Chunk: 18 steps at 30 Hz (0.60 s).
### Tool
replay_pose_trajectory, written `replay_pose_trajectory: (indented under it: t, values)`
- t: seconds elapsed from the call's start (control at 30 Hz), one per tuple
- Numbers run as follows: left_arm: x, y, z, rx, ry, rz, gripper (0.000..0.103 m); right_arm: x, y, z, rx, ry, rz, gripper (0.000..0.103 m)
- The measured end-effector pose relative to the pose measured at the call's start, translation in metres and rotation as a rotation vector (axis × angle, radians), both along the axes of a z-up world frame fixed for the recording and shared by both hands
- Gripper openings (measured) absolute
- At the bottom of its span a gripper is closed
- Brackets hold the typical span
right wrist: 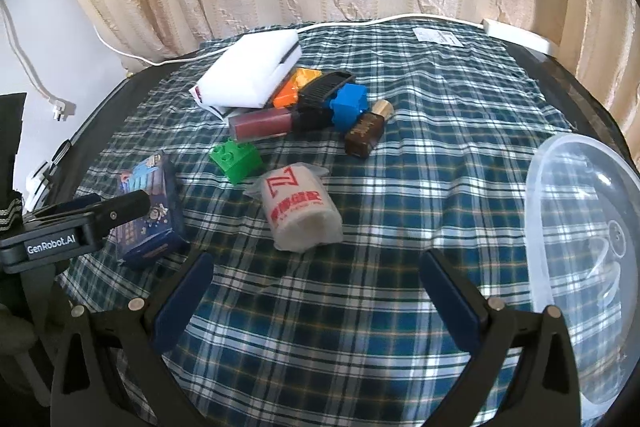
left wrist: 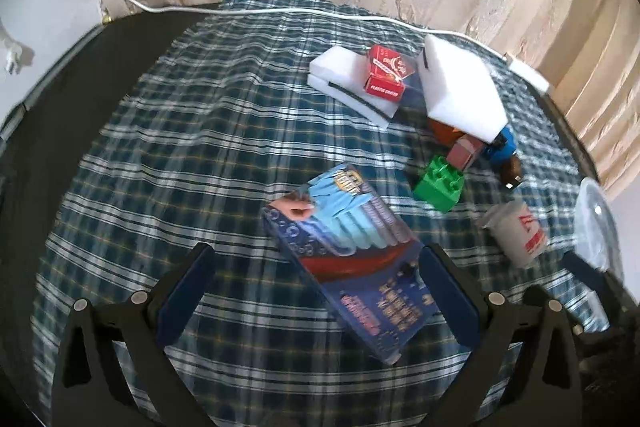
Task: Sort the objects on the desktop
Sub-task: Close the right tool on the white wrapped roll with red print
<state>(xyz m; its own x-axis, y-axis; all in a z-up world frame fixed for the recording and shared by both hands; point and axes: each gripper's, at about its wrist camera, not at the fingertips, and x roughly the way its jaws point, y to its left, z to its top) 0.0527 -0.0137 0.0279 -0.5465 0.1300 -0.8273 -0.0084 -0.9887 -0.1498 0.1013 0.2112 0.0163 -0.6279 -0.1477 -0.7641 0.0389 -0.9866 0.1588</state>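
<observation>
Left gripper (left wrist: 316, 291) is seen spread wide over the blue box (left wrist: 352, 267), nothing gripped; the box lies diagonal on the plaid cloth (left wrist: 200, 155), 1 edge close to the right finger (left wrist: 448, 295) and the left finger well apart from it. Risk as judged: if closed at this skew, the box gets pushed or rotated rather than clamped, and a corner grip would slip. Right gripper (right wrist: 316, 291) is also held open and empty, above bare cloth, with the white roll (right wrist: 300, 211) just ahead and the clear lid (right wrist: 580, 267) at its right. A wrapped roll is likely soft, so a hard squeeze could deform it or let it squirt out. The remaining clutter is packed tight: green brick (right wrist: 236, 161), lip gloss (right wrist: 262, 123), blue brick (right wrist: 348, 107), brown bottle (right wrist: 364, 135), orange piece (right wrist: 292, 91) and white foam (right wrist: 252, 75) touching or overlapping. Any reach into that pile could drag neighbours along. Both grippers are near each other over the box side, so a collision is possible.
</observation>
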Motion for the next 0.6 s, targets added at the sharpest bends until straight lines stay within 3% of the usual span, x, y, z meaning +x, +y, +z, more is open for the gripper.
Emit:
replay_pose_trajectory:
  t: [0.1, 0.27, 0.43, 0.5, 0.6]
  values:
    - [-0.005, 0.001, -0.004, 0.064, -0.019, 0.028, 0.103, -0.001, -0.003, 0.001, 0.008, 0.006, 0.003, 0.103]
    - [-0.012, 0.008, -0.01, 0.092, -0.029, 0.071, 0.103, -0.003, -0.002, 0.002, 0.02, 0.017, -0.009, 0.1]
    - [-0.013, 0.015, -0.011, 0.039, -0.001, 0.08, 0.102, -0.009, -0.003, 0.0, 0.013, 0.013, 0.003, 0.091]
    - [-0.011, 0.016, -0.014, 0.019, 0.01, 0.065, 0.092, -0.012, -0.005, -0.001, 0.013, 0.008, 0.012, 0.084]
    - [-0.008, 0.017, -0.013, 0.02, 0.026, 0.045, 0.088, -0.016, -0.007, -0.003, 0.008, 0.003, 0.024, 0.079]
